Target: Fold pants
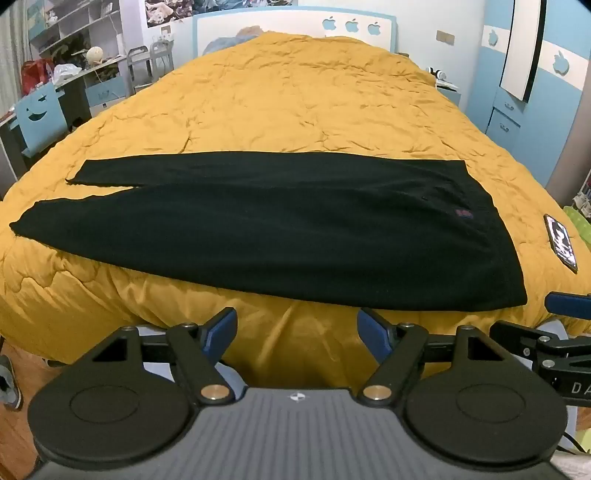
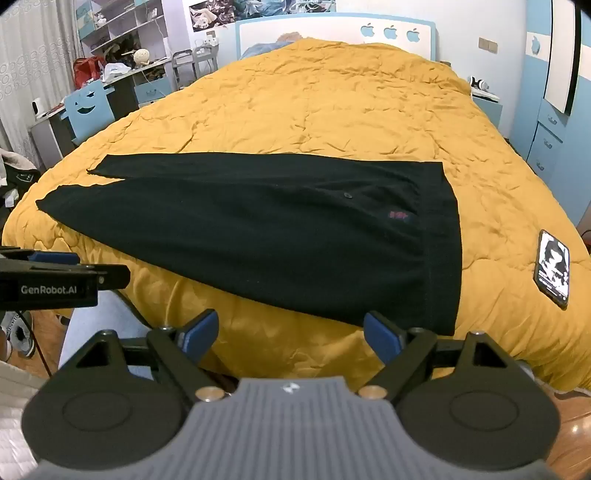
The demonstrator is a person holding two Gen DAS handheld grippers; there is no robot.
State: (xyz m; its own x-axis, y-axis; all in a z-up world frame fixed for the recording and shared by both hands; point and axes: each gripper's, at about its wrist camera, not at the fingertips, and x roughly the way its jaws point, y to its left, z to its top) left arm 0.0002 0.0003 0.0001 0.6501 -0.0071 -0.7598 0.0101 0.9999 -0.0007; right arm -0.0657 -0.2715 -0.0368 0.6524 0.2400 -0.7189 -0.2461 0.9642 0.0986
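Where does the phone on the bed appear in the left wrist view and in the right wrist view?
Left wrist: phone at the far right edge, right of the black pants.
Right wrist: phone at right, beyond the waistband.
Shared landmark: the red logo near the waistband.

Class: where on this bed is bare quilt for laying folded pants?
The widest free patch is the yellow quilt between the black pants and the headboard. A narrower strip separates waistband and phone. The near edge, by both grippers, is tight.

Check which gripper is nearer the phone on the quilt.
Right. The right gripper hangs off the bed edge by the waistband, with the phone just right of it; the left gripper sits further left.
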